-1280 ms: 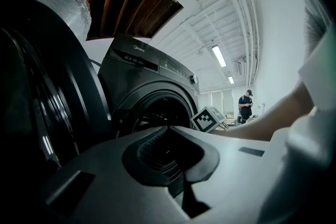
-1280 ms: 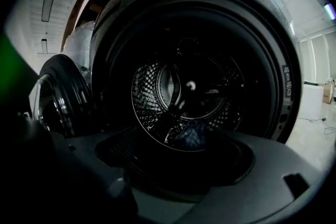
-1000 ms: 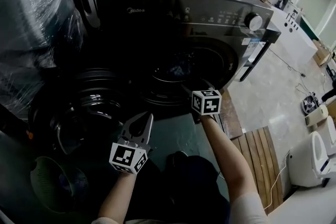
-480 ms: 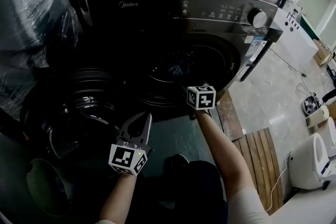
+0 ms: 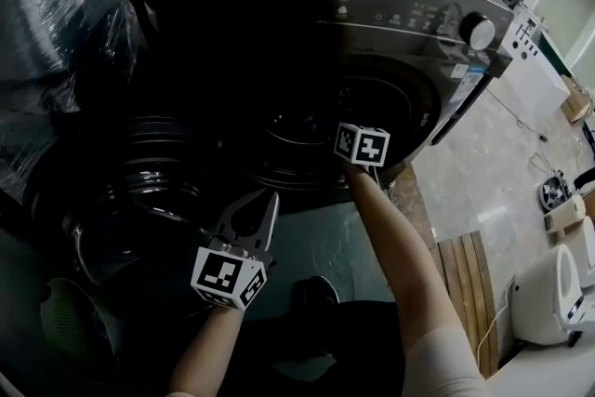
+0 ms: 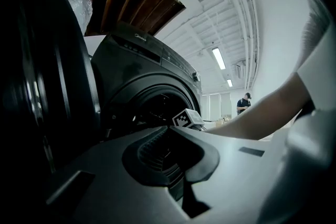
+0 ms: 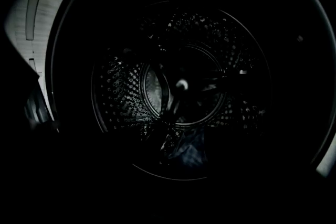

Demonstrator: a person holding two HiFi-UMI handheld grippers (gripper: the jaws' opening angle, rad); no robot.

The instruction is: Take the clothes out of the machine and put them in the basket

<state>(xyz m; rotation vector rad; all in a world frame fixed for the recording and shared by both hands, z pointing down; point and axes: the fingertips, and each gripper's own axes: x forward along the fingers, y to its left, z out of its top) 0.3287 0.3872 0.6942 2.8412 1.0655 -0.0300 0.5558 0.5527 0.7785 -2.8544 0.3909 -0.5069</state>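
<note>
The right gripper (image 5: 357,137) is at the mouth of the machine (image 5: 307,5), its jaws wide apart after just closing a little. Its own view is very dark and shows nothing between them. The left gripper (image 5: 270,200) hangs back in front of the open door (image 5: 139,191), jaws together and empty.

This looks like the reach-in step, with no garment caught yet. Next, the right gripper probably has to go deeper and lower before it pinches.

The drum (image 7: 178,81) holds a bluish piece of clothing (image 7: 191,147) on its bottom, well beyond the jaws. The green basket (image 5: 67,330) sits low at the left beside the door, too dark to tell what is in it.
</note>
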